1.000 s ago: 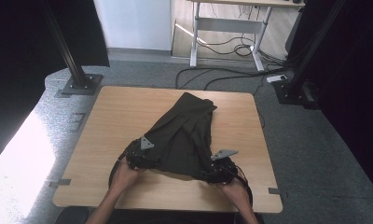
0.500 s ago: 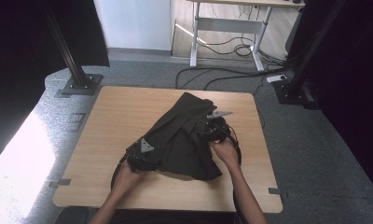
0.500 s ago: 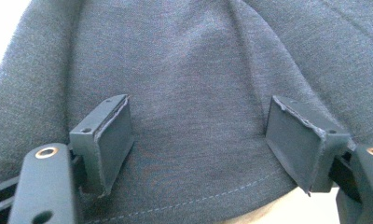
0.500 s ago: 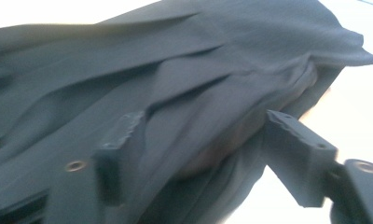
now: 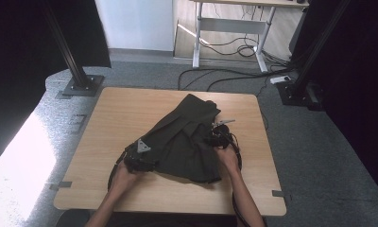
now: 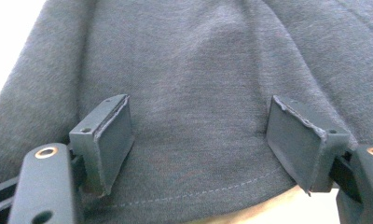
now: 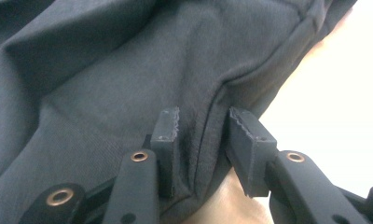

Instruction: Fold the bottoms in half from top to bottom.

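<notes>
While the dark garment (image 5: 187, 142) lies spread in loose folds across the middle of the wooden bench (image 5: 107, 118), your left tool (image 6: 198, 140) sits at its near-left hem with both jaws spread wide, cloth lying flat between them and nothing pinched. Your right tool (image 7: 201, 140) is at the garment's right edge, jaws part-way closed about a raised fold of the hem; whether they press it firmly, you cannot tell
</notes>
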A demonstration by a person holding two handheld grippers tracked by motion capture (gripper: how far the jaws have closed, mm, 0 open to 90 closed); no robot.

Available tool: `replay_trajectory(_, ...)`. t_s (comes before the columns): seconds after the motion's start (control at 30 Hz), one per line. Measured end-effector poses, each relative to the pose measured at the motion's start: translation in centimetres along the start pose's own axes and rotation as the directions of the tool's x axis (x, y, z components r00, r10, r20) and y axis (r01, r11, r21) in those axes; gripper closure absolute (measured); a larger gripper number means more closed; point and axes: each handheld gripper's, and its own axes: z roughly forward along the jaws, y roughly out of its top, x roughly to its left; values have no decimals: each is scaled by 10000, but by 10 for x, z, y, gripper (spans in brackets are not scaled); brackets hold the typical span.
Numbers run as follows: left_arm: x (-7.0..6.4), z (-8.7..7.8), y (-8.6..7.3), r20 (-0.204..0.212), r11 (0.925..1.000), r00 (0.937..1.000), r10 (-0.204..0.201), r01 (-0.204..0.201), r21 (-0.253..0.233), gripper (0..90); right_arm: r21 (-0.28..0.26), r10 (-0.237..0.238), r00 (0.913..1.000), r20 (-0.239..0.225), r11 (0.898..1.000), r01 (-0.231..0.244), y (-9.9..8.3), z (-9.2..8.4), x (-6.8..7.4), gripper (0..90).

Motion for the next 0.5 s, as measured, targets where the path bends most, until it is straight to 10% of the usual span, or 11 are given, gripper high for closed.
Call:
replay_trajectory(0.23, 25, -2, -1, -631, 9996, 9979, -137, 153, 239, 200, -103, -440, 9990, 72, 9990, 441, -21, -13, 27, 646)
replay_trajectory(0.5, 75, 3, -4, -983, 9929, 9890, -1102, 1140, 341, 156, 94, -1211, 9912, 532, 9926, 1207, -47, -28, 95, 653)
